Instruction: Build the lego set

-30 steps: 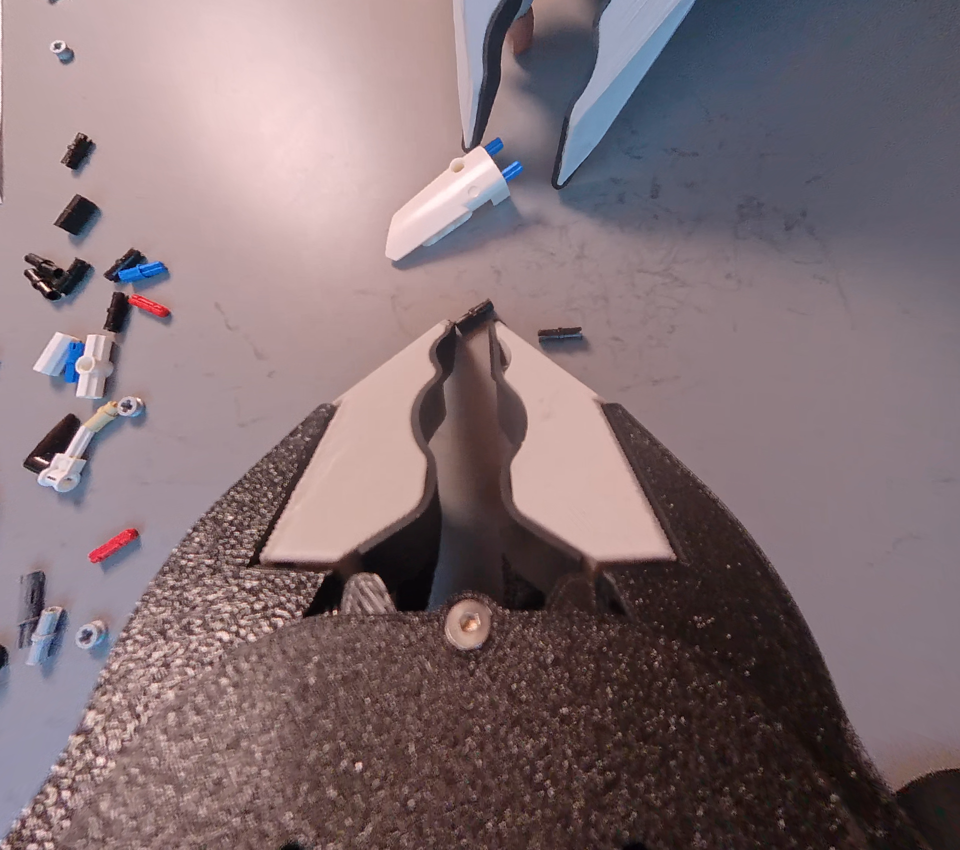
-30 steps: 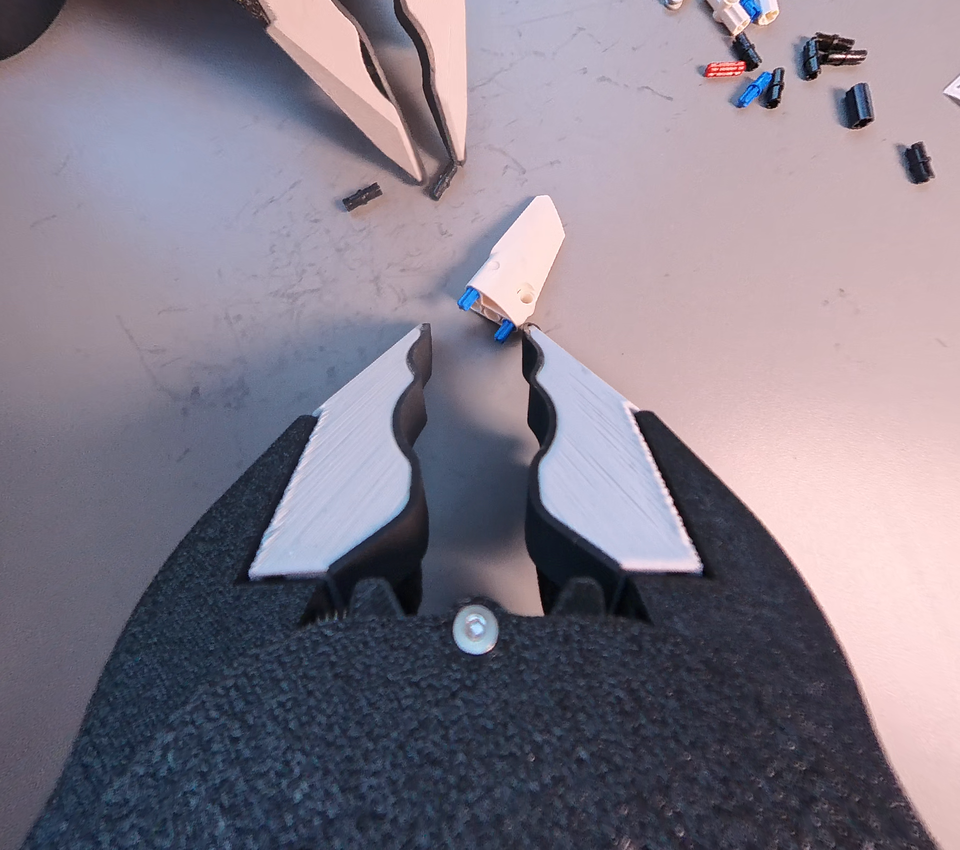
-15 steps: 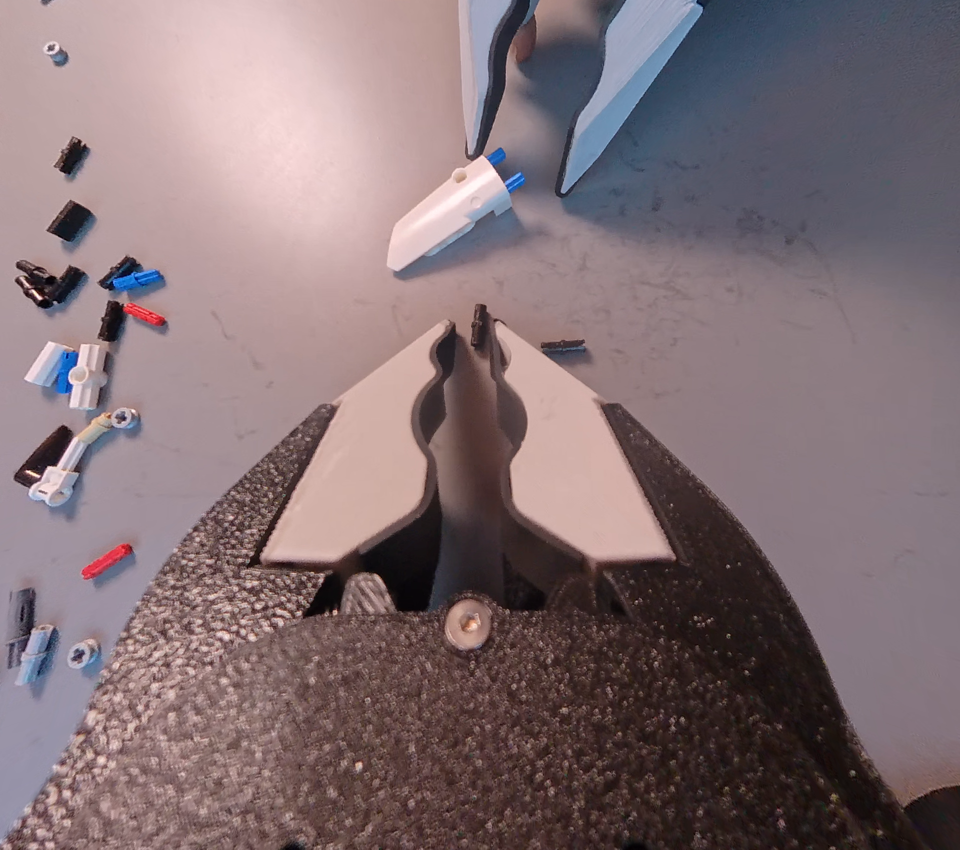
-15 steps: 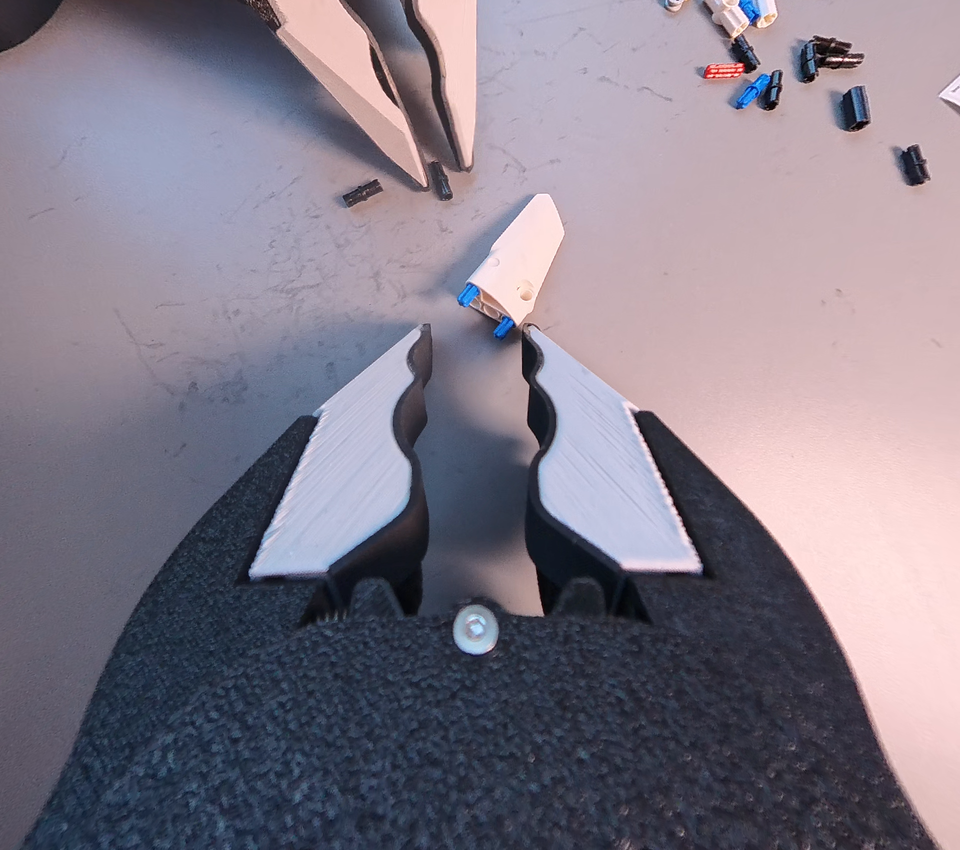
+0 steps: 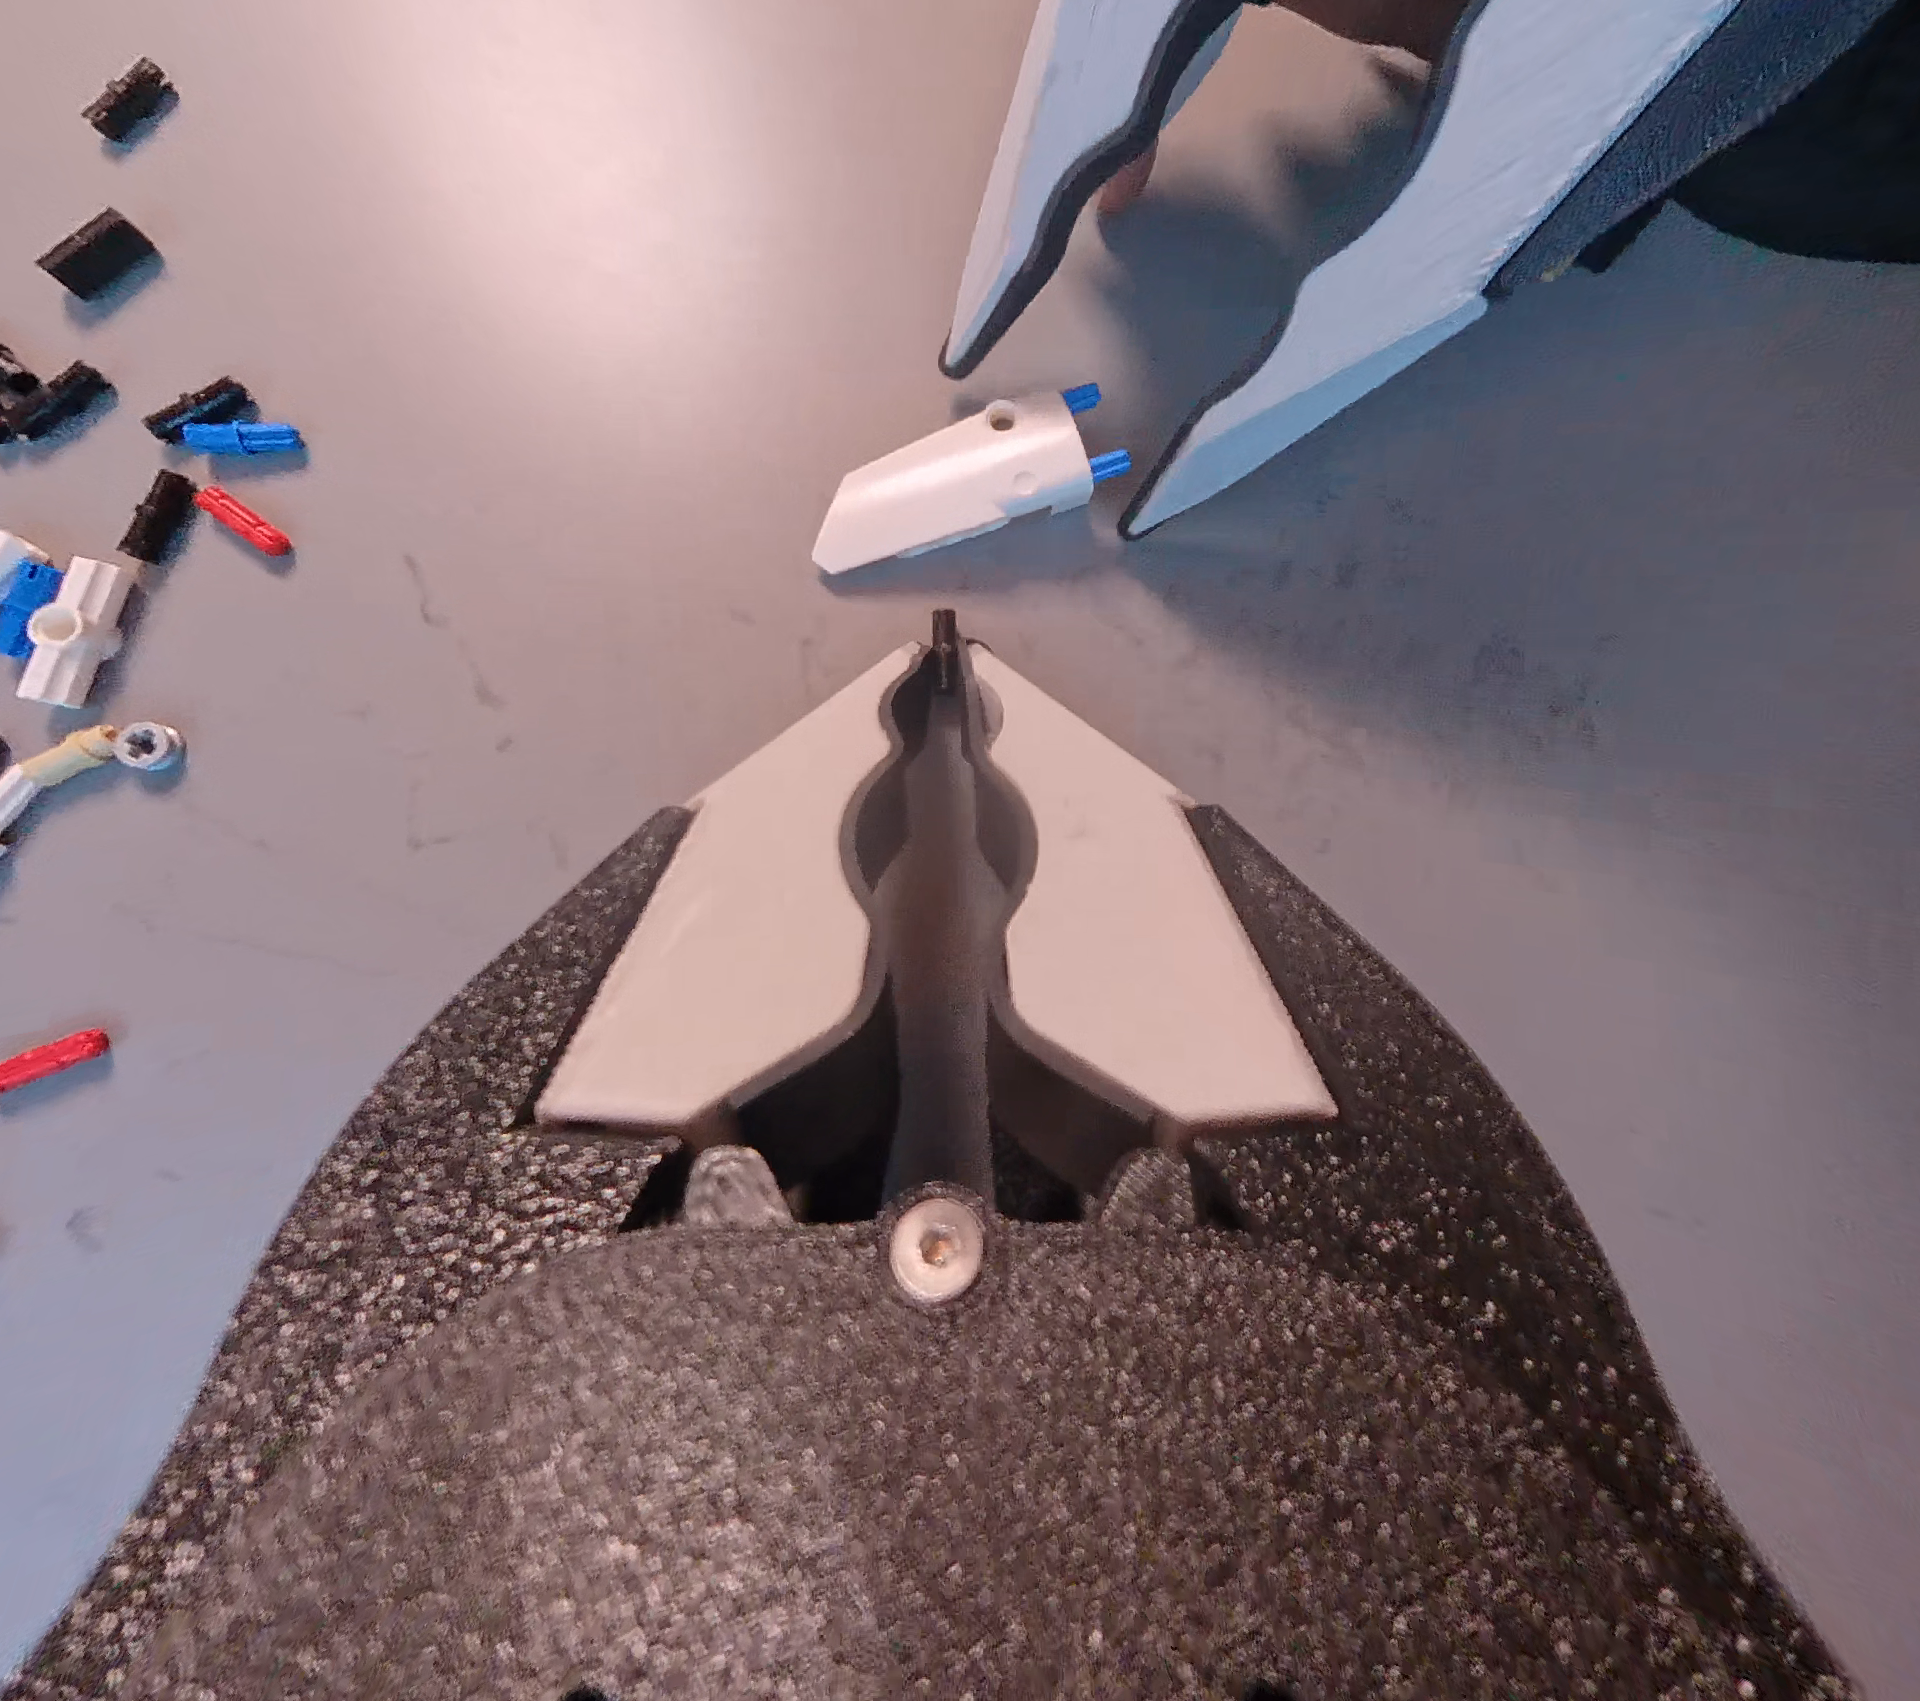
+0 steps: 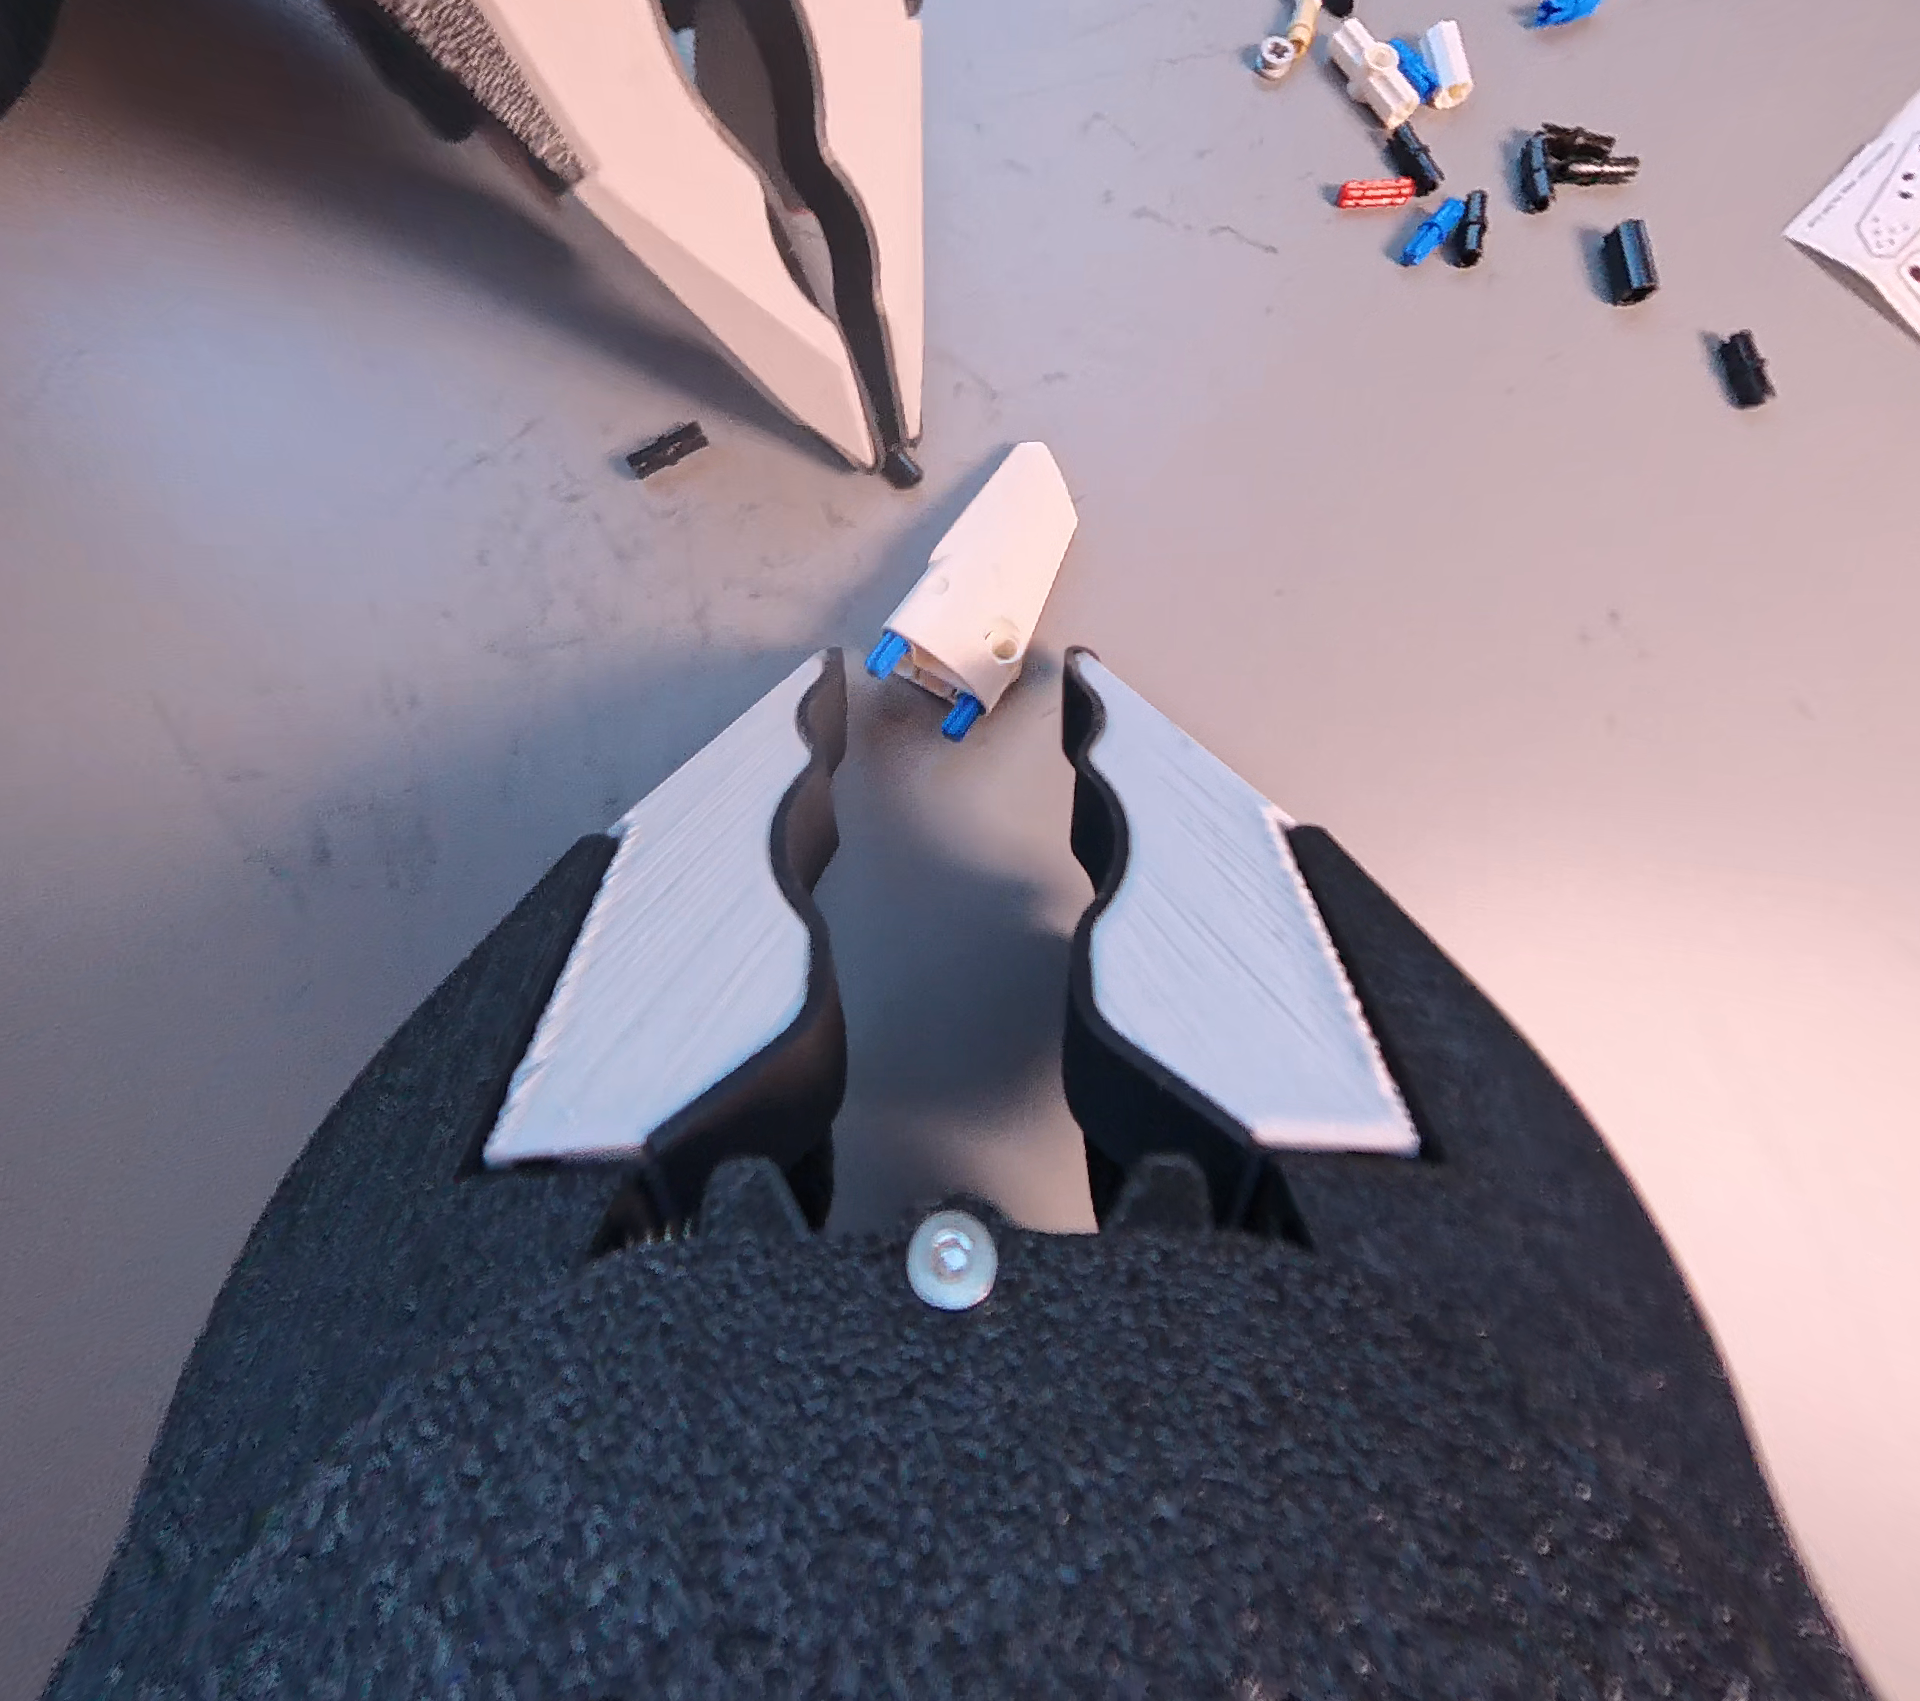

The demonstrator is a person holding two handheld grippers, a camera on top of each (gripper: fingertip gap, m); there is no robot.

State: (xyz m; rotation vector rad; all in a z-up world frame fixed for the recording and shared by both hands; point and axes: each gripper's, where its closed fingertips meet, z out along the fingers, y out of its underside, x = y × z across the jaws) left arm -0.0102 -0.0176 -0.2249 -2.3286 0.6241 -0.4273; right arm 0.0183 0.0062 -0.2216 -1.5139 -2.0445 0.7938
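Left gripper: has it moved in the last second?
Yes: in the right wrist view the left gripper has shifted from the loose black pin toward the white piece.

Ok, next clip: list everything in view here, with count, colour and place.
Panel piece: one, white with two blue pins, on the table between the grippers.
Black pin: one, pinched in the left gripper's tips.
Loose black pin: one, on the table beside the left gripper.
Small parts: many; black, blue, red, white; scattered to one side.
Printed sheet: one, white, at the frame edge.
Table: grey.
Left gripper: shut.
Right gripper: open.
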